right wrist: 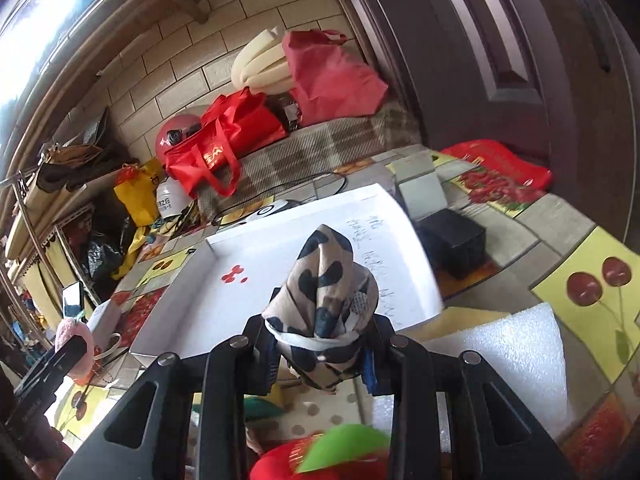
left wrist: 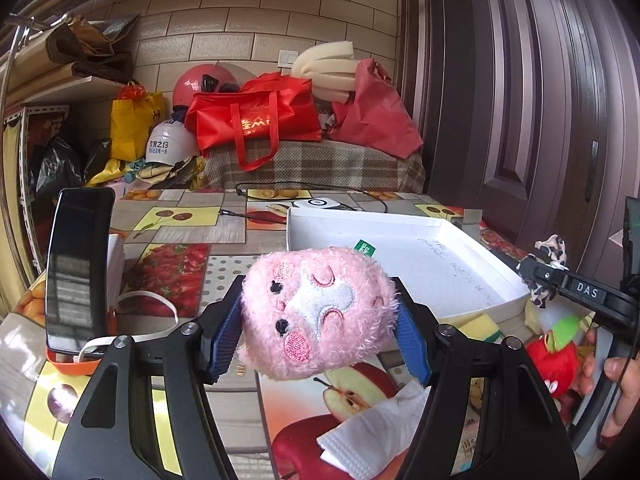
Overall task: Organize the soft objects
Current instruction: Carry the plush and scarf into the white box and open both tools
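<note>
My left gripper is shut on a fluffy pink plush ball with a stitched face, held above the table just short of the white shallow box. My right gripper is shut on a beige cloth with dark spots, bunched upright between its blue pads over the near edge of the white box. In the left wrist view the right gripper and its spotted cloth show at the right edge. A red plush with green leaves lies on the table by a person's hand; it also shows below the right gripper.
A phone stands in an orange holder at the left. A folded white tissue and a yellow sponge lie near the box. White foam sheet, a black box and a grey box sit to the right. Bags and helmets pile up behind.
</note>
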### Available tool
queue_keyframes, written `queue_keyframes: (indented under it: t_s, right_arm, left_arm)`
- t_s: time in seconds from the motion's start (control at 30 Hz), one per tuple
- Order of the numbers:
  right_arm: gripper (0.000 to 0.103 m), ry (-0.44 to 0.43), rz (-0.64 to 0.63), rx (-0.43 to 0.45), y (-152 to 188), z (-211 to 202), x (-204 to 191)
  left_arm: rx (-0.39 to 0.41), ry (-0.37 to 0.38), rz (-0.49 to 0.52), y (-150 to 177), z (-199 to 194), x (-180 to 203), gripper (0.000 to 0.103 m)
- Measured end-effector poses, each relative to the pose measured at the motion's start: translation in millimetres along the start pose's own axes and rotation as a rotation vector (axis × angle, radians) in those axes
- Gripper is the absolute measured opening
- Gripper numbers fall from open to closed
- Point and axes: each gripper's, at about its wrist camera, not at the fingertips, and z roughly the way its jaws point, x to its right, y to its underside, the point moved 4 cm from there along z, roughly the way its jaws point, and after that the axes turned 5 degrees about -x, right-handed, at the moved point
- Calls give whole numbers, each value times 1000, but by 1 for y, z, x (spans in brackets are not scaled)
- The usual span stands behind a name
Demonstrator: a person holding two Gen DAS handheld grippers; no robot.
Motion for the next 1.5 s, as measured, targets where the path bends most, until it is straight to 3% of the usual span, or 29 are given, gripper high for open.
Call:
queue_keyframes:
  t_s: [0.2,0.4,0.5,0.9,1.23,1.5]
  right_arm:
    - [32,-63,-54,-49,14,0,-36]
    - [32,-24,-187,16,14,1,-67]
    - [32,34,-188,60,4,4,-54]
    - [33,207,-76,90,-20,1,23]
    - [33,159,-128,78,-18,20,-9]
    - [33,139,-66,57,-27,43,-7]
  left_arm:
    - [60,-20,45,-7,2,14,68]
    - [73,-40,43,-14,13,13,68]
    - [67,-42,19,-17,19,7,68]
    - [54,-54,-30,-25,39,-7,68]
    - [65,-65,23,-31,49,1,68]
    - [40,-55,8,-33,64,1,68]
